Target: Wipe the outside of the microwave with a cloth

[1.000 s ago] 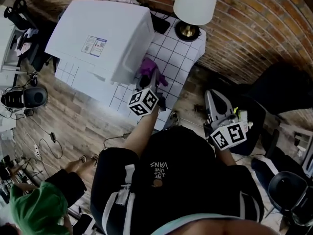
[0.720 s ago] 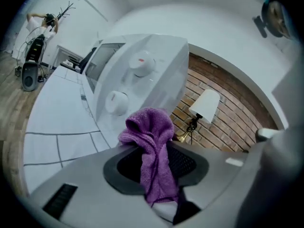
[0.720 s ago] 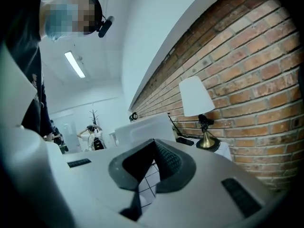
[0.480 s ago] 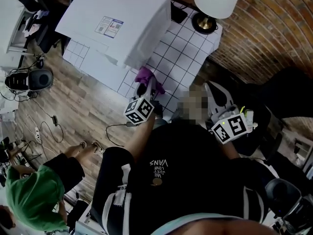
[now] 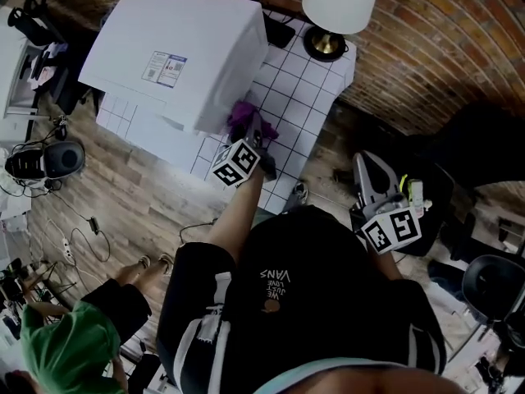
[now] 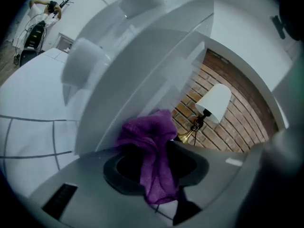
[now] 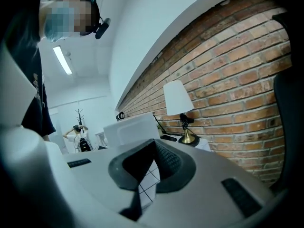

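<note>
The white microwave [image 5: 176, 56] stands on a white tiled table [image 5: 308, 97]. A purple cloth [image 5: 246, 117] lies bunched against the microwave's near right corner. My left gripper [image 5: 256, 134] is shut on the cloth. In the left gripper view the cloth [image 6: 152, 146] hangs from between the jaws and presses on the microwave's white side [image 6: 133, 70]. My right gripper [image 5: 371, 177] is held low, off the table's right side and away from the microwave. In the right gripper view my right gripper [image 7: 153, 148] has its pads meeting with nothing between them, and the microwave [image 7: 130, 127] is far ahead.
A brass lamp with a white shade [image 5: 336, 2] stands at the table's back right, against a brick wall [image 5: 426, 48]. A person in a green cap [image 5: 57, 351] crouches at lower left. Cables and a round black device [image 5: 49, 161] lie on the wooden floor. A black chair [image 5: 492, 290] is at right.
The head camera has swayed. My left gripper stays at the microwave's near right corner with the cloth, shifting only slightly. The right gripper stays low at the side.
</note>
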A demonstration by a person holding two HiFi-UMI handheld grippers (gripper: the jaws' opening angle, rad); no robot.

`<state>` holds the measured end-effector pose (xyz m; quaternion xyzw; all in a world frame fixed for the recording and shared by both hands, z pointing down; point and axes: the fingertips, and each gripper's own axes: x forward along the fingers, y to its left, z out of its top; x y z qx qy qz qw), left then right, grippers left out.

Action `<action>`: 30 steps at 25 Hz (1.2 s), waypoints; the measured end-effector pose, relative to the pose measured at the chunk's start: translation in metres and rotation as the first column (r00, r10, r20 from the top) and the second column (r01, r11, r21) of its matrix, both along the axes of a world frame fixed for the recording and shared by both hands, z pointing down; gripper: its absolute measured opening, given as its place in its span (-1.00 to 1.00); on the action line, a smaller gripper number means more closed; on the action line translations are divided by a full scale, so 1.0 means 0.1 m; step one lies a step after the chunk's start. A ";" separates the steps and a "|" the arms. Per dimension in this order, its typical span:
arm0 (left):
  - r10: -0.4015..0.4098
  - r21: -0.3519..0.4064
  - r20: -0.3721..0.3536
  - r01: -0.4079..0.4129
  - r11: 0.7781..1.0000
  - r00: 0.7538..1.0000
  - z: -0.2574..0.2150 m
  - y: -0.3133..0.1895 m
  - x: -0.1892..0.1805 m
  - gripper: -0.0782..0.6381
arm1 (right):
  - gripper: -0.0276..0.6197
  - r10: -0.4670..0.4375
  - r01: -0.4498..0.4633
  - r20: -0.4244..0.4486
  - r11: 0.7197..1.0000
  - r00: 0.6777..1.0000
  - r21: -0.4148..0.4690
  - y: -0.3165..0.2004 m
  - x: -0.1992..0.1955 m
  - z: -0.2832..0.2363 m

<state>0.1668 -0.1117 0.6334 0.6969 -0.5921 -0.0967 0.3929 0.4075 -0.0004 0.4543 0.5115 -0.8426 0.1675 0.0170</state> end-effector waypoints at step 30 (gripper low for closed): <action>0.126 0.011 -0.046 -0.125 0.992 0.991 -0.14 -1.35 1.00 -0.39 | -0.92 0.180 -0.180 -0.024 0.983 0.983 -0.026 0.06 0.45 0.01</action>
